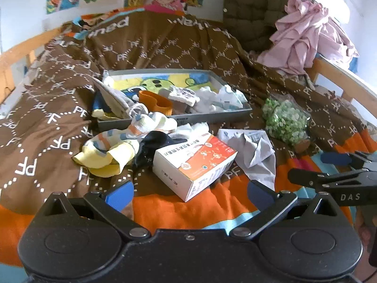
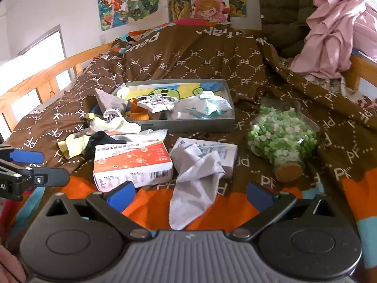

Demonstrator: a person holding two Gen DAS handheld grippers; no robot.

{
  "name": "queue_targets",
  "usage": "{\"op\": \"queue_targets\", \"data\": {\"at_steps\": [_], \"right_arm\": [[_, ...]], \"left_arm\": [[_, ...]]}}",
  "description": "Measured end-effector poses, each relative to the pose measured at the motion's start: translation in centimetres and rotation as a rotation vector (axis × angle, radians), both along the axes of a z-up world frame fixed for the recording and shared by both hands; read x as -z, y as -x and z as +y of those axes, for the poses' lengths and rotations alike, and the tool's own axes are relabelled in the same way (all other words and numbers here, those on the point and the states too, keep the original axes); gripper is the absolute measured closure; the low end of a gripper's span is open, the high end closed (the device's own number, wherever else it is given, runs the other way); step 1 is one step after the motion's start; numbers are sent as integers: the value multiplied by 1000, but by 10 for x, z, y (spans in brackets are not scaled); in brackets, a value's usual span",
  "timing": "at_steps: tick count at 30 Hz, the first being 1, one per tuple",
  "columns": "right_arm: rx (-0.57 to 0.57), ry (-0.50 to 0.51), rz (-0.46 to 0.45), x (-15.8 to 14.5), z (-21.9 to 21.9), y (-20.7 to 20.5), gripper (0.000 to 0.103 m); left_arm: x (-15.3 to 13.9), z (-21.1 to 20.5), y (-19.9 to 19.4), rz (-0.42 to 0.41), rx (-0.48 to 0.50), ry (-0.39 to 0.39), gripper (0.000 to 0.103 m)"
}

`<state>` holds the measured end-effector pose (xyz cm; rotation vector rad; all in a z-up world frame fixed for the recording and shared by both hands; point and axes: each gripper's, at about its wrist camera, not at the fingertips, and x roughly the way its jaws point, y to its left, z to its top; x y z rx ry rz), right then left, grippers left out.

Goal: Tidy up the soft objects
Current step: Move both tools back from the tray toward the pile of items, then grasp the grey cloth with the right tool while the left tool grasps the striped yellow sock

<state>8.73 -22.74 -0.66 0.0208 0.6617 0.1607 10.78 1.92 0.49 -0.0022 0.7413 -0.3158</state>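
Note:
A grey tray sits on the brown bedspread and holds white socks, an orange sock and a patterned one. In front of it lie a yellow striped sock pile, a black sock and a grey sock. My left gripper is open and empty, just short of an orange-white box. My right gripper is open and empty, with the grey sock lying between its fingers.
A bag of green and white bits with a cork lies at the right. A white-blue box lies under the grey sock. Pink cloth hangs on the wooden rail. Posters hang on the wall.

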Motion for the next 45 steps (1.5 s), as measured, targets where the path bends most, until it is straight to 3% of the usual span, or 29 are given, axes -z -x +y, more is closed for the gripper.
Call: {"op": "queue_targets", "data": {"at_steps": [13, 21, 27, 36, 45], "right_arm": [[-28, 82, 6, 25, 16, -43, 0], [33, 21, 42, 37, 6, -64, 0], [63, -14, 48, 43, 4, -78, 5], [47, 43, 11, 47, 15, -92, 21], [51, 51, 27, 54, 18, -104, 56]], "left_arm": [[12, 10, -39, -40, 76, -112, 1], [18, 30, -69, -70, 58, -214, 2], [31, 37, -81, -18, 66, -207, 15], [36, 32, -87, -37, 87, -226, 32], [47, 42, -104, 26, 20, -169, 56]]}}
